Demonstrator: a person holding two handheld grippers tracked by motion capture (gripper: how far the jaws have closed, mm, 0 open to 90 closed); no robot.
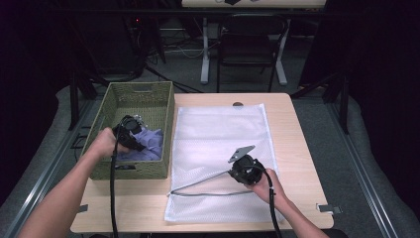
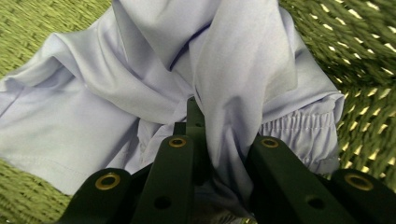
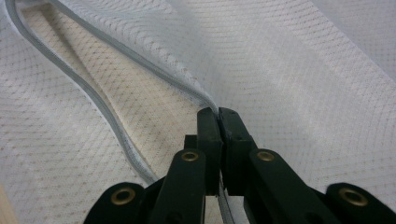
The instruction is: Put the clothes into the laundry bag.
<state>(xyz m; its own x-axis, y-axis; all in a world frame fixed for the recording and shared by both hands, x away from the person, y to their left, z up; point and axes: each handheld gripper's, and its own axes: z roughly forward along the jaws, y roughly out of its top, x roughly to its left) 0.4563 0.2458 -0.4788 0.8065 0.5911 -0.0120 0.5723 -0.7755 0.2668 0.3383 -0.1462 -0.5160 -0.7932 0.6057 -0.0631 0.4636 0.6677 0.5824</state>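
A lavender garment (image 1: 151,144) lies in the green woven basket (image 1: 141,87) at the table's left. My left gripper (image 1: 130,130) reaches into the basket, shut on a bunched fold of the garment (image 2: 140,70). The cloth drapes over my left gripper (image 2: 219,135) and hides one jaw tip. A white mesh laundry bag (image 1: 218,129) lies flat on the table. My right gripper (image 1: 246,168) is low on the bag's near half. In the right gripper view my right gripper (image 3: 218,116) is shut on the bag's zipper edge (image 3: 93,98), and the opening gapes with wood showing beneath.
The wooden table (image 1: 292,129) ends close behind the bag, with a round cable hole (image 1: 238,104) at its far edge. A black chair (image 1: 247,39) and desk legs stand on the floor beyond. The basket's walls (image 2: 364,46) hem in the garment.
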